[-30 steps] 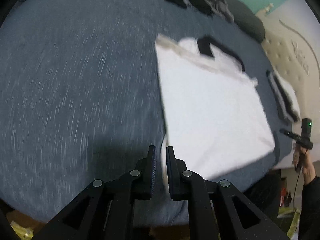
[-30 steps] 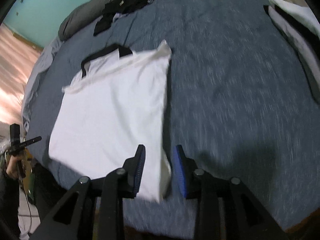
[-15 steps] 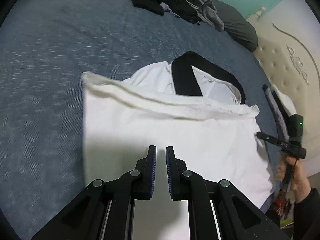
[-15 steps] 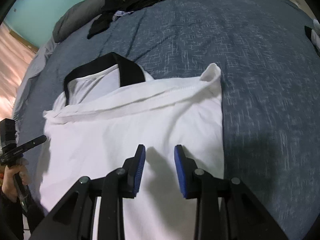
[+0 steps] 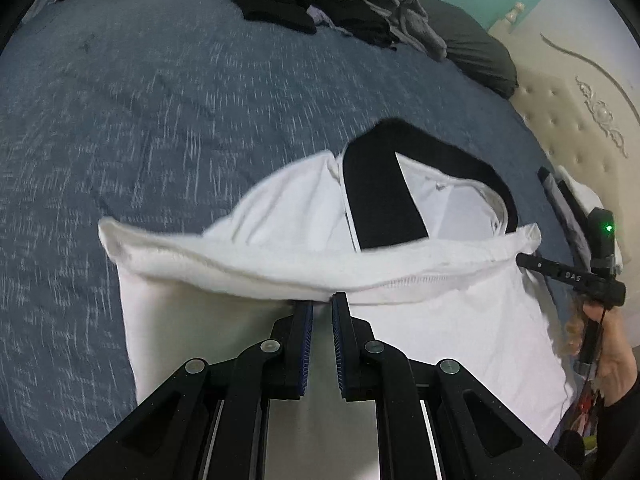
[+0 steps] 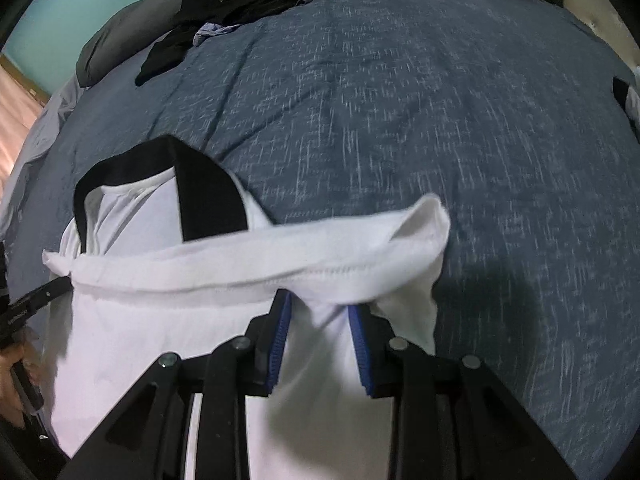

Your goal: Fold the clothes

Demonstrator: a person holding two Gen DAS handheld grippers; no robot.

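Note:
A white T-shirt with a black collar lies folded on the blue-grey bed; it also shows in the right wrist view. Its hem edge runs across, right at both grippers' tips. My left gripper has its jaws a narrow gap apart with the tips at the hem's underside; I cannot tell if cloth is pinched. My right gripper is open, its tips tucked under the hem near the shirt's right corner.
A pile of dark and grey clothes lies at the far side of the bed, also in the right wrist view. A folded black-and-white garment lies by the cream headboard.
Both grippers have moved forward over the shirt, from its near edge to the folded hem by the collar. The right gripper stays open; the left jaws stay narrowly apart.

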